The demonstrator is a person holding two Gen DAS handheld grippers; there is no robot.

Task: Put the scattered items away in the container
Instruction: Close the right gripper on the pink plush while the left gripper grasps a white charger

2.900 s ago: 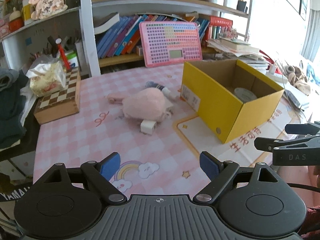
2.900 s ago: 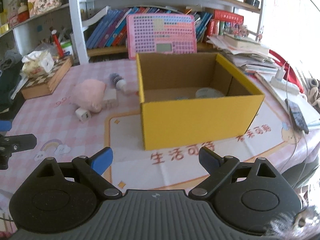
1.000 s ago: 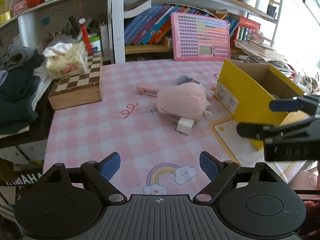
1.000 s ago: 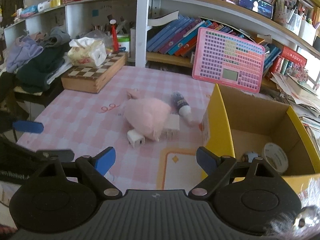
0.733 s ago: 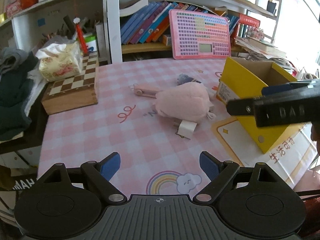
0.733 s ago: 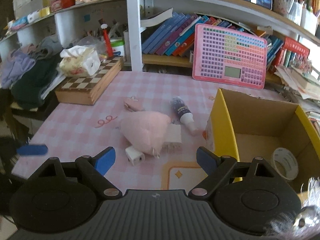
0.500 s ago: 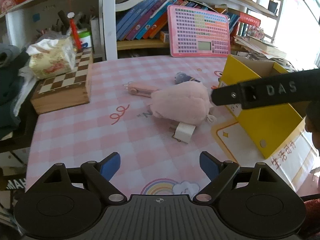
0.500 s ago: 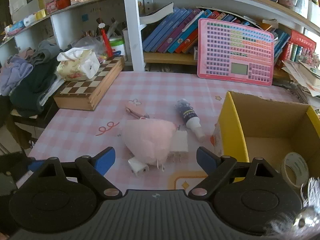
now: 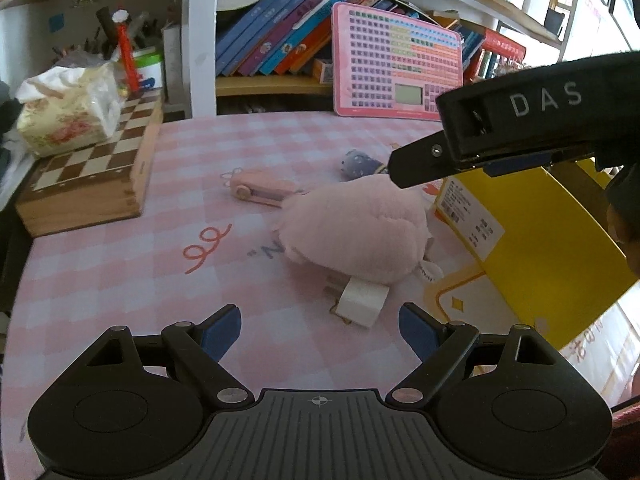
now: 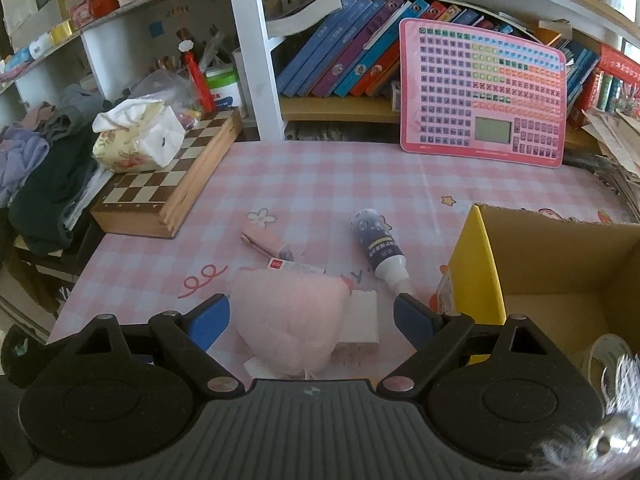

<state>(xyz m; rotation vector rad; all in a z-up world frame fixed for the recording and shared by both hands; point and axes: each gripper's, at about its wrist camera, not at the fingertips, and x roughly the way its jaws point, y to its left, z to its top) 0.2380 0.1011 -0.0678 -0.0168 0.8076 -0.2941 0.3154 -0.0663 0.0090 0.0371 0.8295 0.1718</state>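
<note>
A pink plush toy (image 9: pixel 352 232) lies on the pink checked mat, also in the right wrist view (image 10: pixel 290 320). A white plug (image 9: pixel 362 300) lies against it, with a second white plug (image 10: pixel 360 322) on its other side. A dark bottle with a white cap (image 10: pixel 380 250) and a pink stapler-like item (image 10: pixel 266 242) lie behind. The yellow cardboard box (image 9: pixel 540 240) stands to the right; a tape roll (image 10: pixel 606 354) lies inside. My right gripper (image 10: pixel 310 322) is open, hovering straddling the plush. My left gripper (image 9: pixel 320 328) is open, just before the plug.
A wooden chessboard box (image 10: pixel 172 184) with a tissue pack (image 10: pixel 136 136) sits at the left. A pink keypad toy (image 10: pixel 484 92) leans on the bookshelf behind. Dark clothes (image 10: pixel 44 176) hang off the table's left edge.
My right gripper has swung left from the box and come down over the plush toy. My left gripper has moved forward toward the plug. Both stay open.
</note>
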